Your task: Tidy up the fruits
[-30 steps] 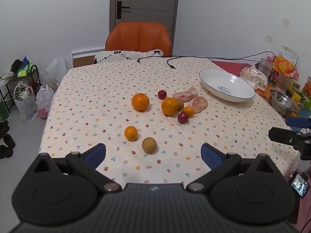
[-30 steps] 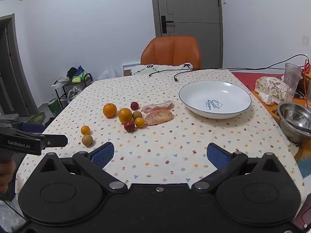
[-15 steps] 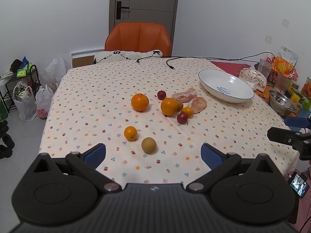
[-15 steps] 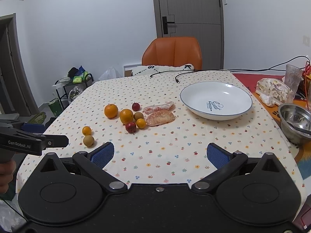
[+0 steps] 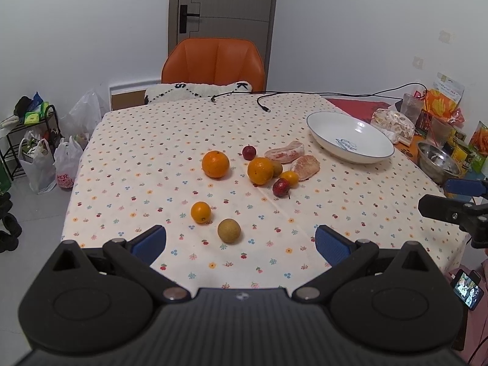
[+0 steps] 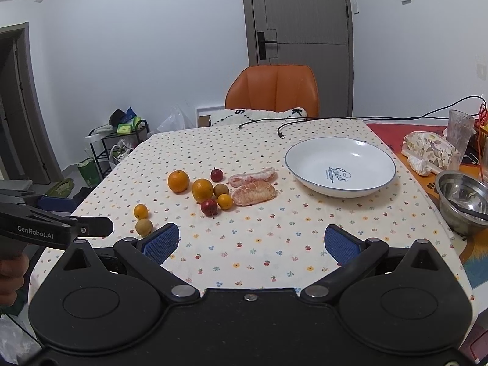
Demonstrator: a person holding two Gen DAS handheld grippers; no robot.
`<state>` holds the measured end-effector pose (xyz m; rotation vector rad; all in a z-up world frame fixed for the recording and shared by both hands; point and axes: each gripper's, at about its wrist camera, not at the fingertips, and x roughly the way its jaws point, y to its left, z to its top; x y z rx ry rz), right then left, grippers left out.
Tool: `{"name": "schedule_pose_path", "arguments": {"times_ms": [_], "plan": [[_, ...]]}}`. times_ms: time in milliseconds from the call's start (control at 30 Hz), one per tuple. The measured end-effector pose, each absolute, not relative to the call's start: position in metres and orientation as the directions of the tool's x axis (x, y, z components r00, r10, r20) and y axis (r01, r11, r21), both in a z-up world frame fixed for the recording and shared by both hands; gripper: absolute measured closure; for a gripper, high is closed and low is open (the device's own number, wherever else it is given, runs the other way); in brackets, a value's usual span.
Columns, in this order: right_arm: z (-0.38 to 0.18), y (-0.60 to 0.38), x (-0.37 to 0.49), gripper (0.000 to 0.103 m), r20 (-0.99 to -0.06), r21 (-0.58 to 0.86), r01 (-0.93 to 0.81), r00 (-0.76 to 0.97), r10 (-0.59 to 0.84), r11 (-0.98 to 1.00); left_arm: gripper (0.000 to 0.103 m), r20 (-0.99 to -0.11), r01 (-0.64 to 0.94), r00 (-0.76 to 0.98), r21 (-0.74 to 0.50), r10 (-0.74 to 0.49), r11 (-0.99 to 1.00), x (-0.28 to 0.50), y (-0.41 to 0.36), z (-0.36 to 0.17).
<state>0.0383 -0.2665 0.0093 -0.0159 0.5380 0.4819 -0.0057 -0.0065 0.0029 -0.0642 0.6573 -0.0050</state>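
Note:
Fruit lies loose on the flower-print tablecloth [image 5: 146, 158]: a large orange [image 5: 215, 163], a second orange [image 5: 260, 170], a small orange [image 5: 200, 212], a brown round fruit [image 5: 229, 230], a red fruit [image 5: 281, 187] and two peeled pomelo pieces [image 5: 305, 163]. An empty white plate [image 5: 350, 141] [image 6: 340, 167] stands to the right. My left gripper [image 5: 241, 242] is open just above the near table edge, with the brown fruit between its pads. My right gripper [image 6: 248, 242] is open above the near edge, nothing between its fingers.
A steel bowl [image 6: 463, 201], a glass [image 6: 460, 129] and food packets [image 5: 445, 106] crowd the right side. Cables [image 5: 265, 103] lie at the far edge before an orange chair [image 5: 213, 61]. Bags [image 5: 45, 167] and a rack stand on the floor at left.
Both grippers have shifted slightly; the fruit and plate have stayed in place. Both stay open.

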Motion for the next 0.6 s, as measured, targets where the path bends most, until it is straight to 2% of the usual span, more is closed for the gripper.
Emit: {"name": "schedule_pose_path", "arguments": {"times_ms": [600], "plan": [[0.0141,-0.2653,0.0372,0.000,-0.488,0.105,-0.450,0.754,0.440,0.887,0.000,-0.604,-0.019,0.796,-0.068,-0.026,0.997,-0.0073,-0.0040,0.0074]]}}
